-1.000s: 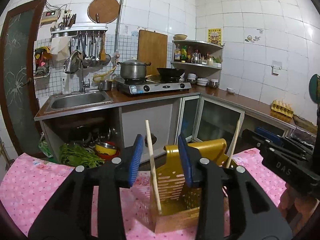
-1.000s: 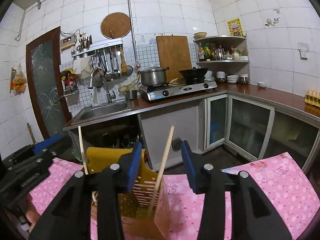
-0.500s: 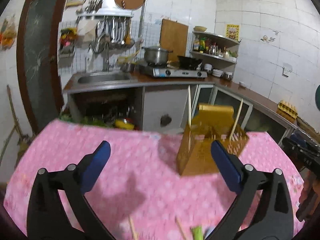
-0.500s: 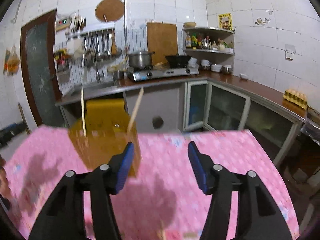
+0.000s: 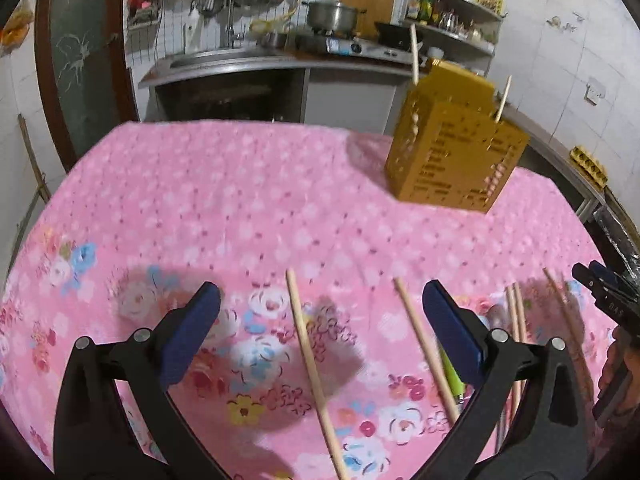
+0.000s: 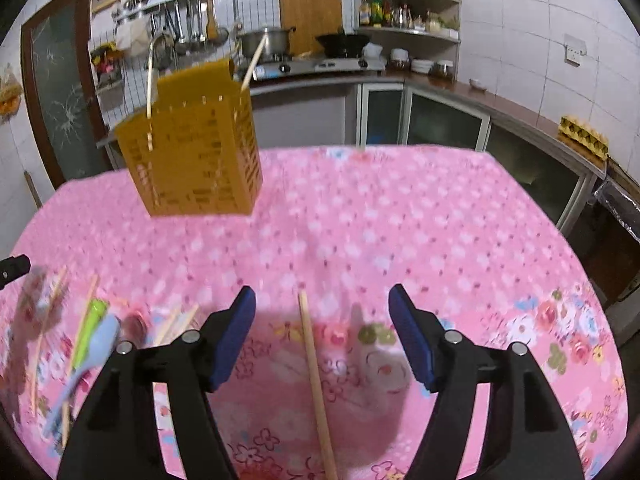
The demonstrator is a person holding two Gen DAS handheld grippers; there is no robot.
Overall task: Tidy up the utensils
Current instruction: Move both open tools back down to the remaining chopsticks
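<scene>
Here right gripper (image 6: 322,334) stood open, jaws just been opening, nothing pressed; one chopstick (image 6: 316,384) lay flat between them, long axis 6-to-12 o'clock, tip toward 12. Left gripper (image 5: 320,330) was wide open too, empty; its chopstick (image 5: 314,372) lay between jaws, axis about 11-to-5. Yellow holder (image 6: 192,152) stood far at 11 o'clock from right gripper, at 1 o'clock from left. Each hand was nearest its own stick.

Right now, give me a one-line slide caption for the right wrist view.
Open right tool poised over a wooden chopstick on the pink floral tablecloth, yellow utensil holder with two chopsticks behind.
</scene>
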